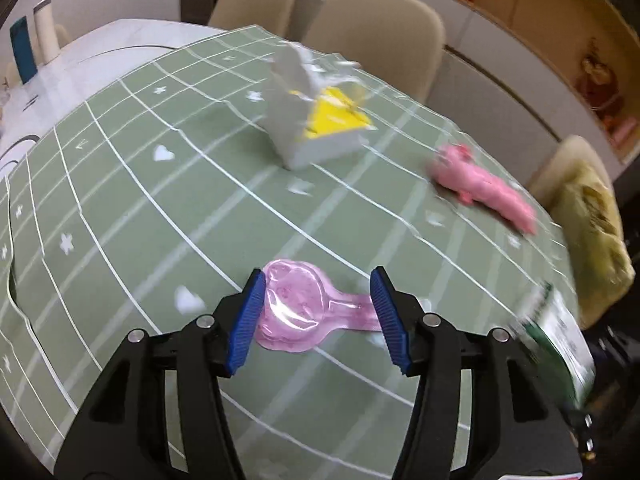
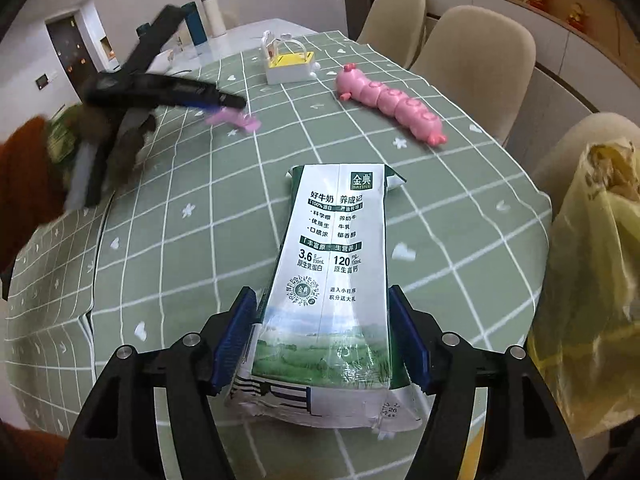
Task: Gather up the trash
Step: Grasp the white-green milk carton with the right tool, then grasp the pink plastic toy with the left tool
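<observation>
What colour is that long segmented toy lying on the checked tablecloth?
Pink all over; the caterpillar toy shows sharpest in the right wrist view.

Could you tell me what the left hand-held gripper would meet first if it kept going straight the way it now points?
Most likely the pink plastic blister pack lying on the green checked tablecloth: it sits between the open fingers of the left hand-held gripper, though depth is hard to judge.

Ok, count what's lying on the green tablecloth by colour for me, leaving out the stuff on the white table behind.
Pink: 2, the plastic wrapper and the caterpillar toy
White and yellow: 1, the small box toy
White and green: 1, the milk carton
Total: 4
</observation>
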Motion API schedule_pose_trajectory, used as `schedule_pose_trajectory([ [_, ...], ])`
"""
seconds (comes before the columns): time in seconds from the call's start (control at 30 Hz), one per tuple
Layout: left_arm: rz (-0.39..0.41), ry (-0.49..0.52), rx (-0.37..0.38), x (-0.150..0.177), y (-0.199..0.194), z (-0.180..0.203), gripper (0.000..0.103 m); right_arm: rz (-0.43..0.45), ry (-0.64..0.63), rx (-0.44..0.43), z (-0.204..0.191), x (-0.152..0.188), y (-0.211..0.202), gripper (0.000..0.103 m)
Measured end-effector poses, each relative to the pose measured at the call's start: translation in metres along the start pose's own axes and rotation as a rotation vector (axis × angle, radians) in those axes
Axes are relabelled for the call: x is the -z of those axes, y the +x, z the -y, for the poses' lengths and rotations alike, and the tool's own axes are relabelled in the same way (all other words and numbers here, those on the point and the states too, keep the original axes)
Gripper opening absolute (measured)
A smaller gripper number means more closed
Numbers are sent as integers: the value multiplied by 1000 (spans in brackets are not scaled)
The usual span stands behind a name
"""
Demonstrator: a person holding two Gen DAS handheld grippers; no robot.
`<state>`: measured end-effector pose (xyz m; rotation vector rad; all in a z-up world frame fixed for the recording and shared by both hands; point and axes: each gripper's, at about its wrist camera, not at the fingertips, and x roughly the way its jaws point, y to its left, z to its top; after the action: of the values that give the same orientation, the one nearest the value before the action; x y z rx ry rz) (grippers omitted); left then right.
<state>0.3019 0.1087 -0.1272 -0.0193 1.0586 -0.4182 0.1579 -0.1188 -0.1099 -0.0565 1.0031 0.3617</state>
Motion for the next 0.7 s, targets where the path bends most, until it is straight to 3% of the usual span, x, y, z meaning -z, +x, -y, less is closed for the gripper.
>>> schedule_pose_trajectory([
  [0.1, -31, 18, 62, 13, -7, 11, 51, -5, 22, -9, 8, -12, 8, 63],
  [0.2, -32, 62, 56, 19, -16, 18, 51, -15, 55, -38, 16, -18, 11, 63],
  [0.33, -16, 122, -11, 18, -19, 17, 51, 10, 72, -35, 23, -17, 2, 62],
  [0.53, -39, 305, -130, 17, -9, 34, 52, 50, 112, -59, 32, -15, -16, 61],
  [0.6, -50, 265, -119, 14, -10, 31, 52, 33, 102, -64, 30, -12, -17, 61],
  [0.7, -74, 169, -23, 14, -12, 29, 52, -20, 89, -77, 27, -3, -14, 61],
])
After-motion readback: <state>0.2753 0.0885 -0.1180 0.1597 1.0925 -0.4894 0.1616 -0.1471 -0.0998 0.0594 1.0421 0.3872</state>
